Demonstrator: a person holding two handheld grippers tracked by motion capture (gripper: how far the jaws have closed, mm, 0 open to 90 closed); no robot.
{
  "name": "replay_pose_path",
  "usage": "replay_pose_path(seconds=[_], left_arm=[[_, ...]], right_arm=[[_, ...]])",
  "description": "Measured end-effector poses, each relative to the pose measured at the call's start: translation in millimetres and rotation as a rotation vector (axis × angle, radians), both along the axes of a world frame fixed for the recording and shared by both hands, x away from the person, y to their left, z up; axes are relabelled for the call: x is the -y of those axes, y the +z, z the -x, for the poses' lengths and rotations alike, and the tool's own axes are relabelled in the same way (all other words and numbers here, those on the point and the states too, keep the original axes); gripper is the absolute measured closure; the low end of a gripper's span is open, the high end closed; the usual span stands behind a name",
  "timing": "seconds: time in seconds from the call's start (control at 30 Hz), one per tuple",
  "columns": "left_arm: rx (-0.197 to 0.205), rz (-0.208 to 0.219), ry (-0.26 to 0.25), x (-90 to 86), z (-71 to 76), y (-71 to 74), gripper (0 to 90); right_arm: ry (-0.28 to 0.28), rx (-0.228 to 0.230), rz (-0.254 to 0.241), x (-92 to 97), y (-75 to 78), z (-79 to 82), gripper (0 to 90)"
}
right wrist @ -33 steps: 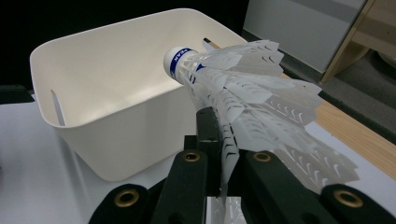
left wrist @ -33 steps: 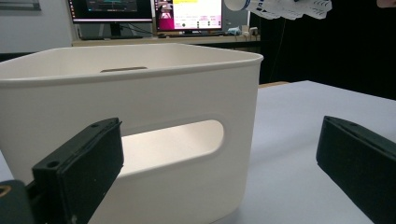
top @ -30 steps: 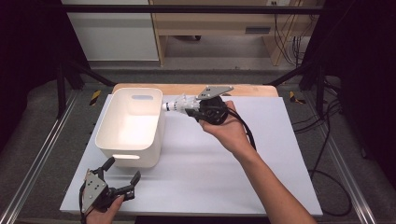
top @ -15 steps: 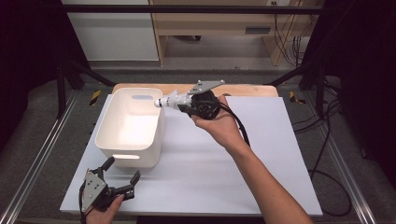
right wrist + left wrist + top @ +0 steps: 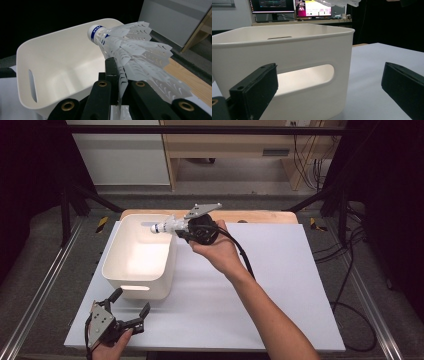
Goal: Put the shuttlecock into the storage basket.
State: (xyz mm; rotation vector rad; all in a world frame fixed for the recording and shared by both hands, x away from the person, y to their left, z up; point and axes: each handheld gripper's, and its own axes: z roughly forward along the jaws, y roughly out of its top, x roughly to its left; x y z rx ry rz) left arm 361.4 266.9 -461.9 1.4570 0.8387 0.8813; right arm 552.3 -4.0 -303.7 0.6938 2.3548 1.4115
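Your right gripper (image 5: 176,226) clamps shuttlecock (image 5: 161,226) over bin's (image 5: 131,287) far rim; release next. Left gripper (image 5: 131,310) gapes empty, near bin.

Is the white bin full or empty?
Empty: the white bin shows a bare floor. The shuttlecock sits above its rim, clamped by the right gripper.

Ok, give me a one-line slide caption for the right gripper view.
Right claw clamped on the skirt of a white shuttlecock, cork end out over the open white bin.
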Motion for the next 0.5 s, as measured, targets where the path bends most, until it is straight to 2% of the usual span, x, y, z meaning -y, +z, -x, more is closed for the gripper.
replay_pose_path(seconds=[0.33, 0.5], left_arm=[[-0.006, 0.01, 0.031, -6.0, -0.7, -0.8, 1.1], [-0.008, 0.012, 0.032, -6.8, -1.7, -1.7, 1.1]], right_arm=[[0.017, -0.007, -0.027, -20.9, 2.8, -4.5, 89.4], [0.026, -0.014, -0.007, -27.2, -0.7, -9.4, 89.4]])
